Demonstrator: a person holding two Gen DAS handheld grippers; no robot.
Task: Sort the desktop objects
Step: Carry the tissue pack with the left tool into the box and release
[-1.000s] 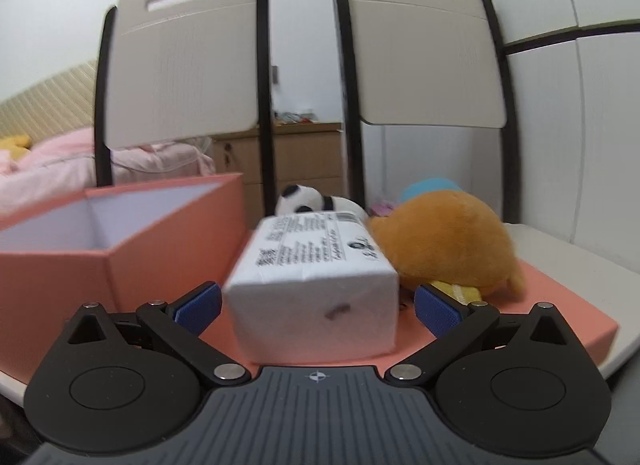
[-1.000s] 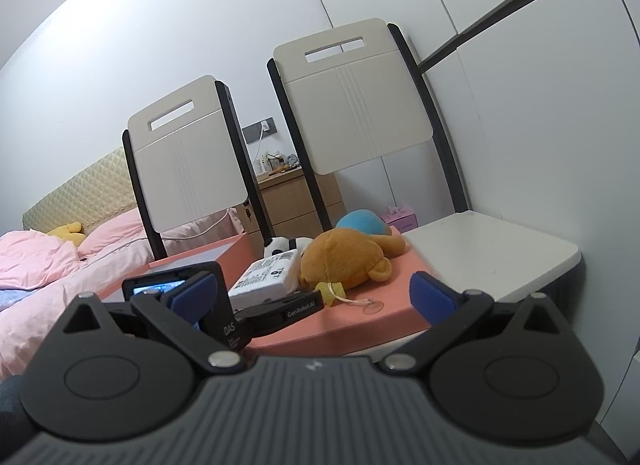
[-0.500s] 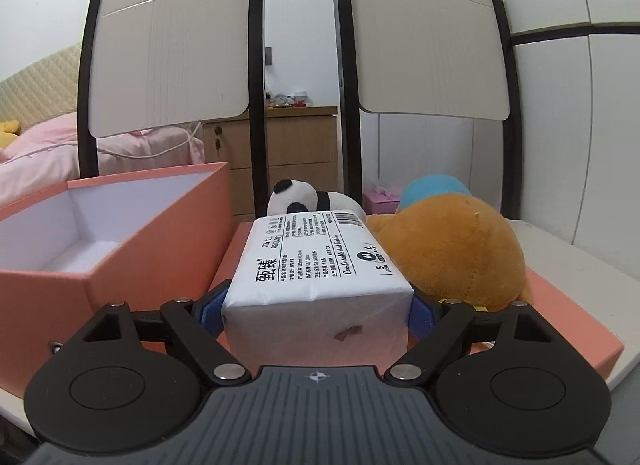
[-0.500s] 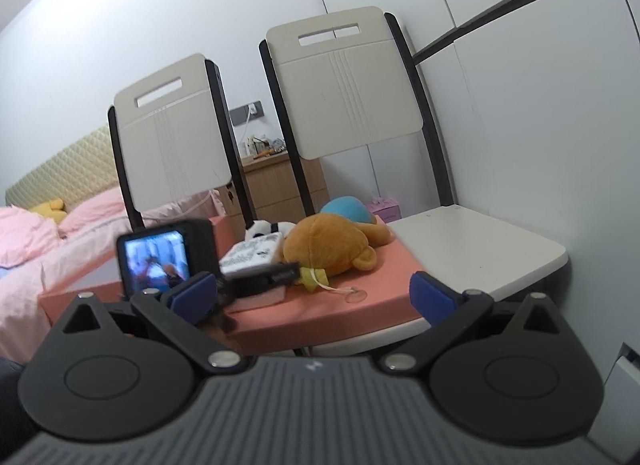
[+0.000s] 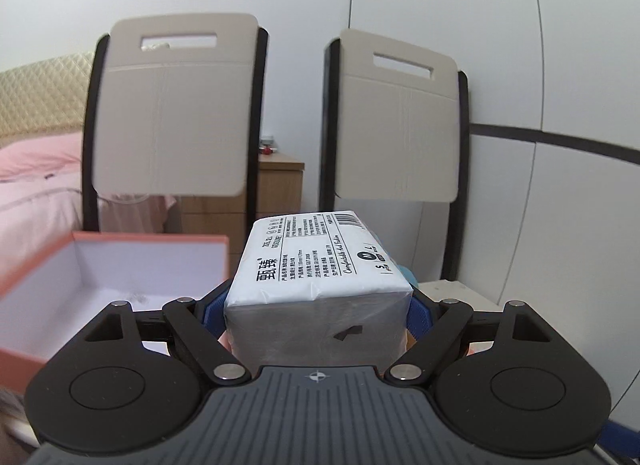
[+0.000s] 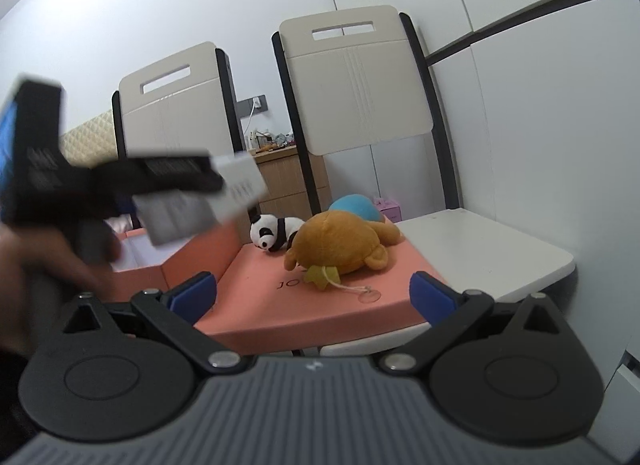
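Left gripper (image 5: pixel 318 305) is clamped on the white tissue pack (image 5: pixel 320 277), lower centre of frame, held in the air beside the open pink box (image 5: pixel 120 265). Right gripper (image 6: pixel 312 293) is spread, empty. Risk: the soft pack could slip from the side-only grip and miss the box.

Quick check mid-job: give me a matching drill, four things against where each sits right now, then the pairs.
Things:
1. tissue pack
2. panda
3. orange plush
4. open box

Places:
A. lying on the coral lid, suction-cup string in front
B. clamped in the left hand-held gripper, off the surface
C. left of the lid, white inside
D. on the lid, behind the orange plush

Pairs: 1-B, 2-D, 3-A, 4-C
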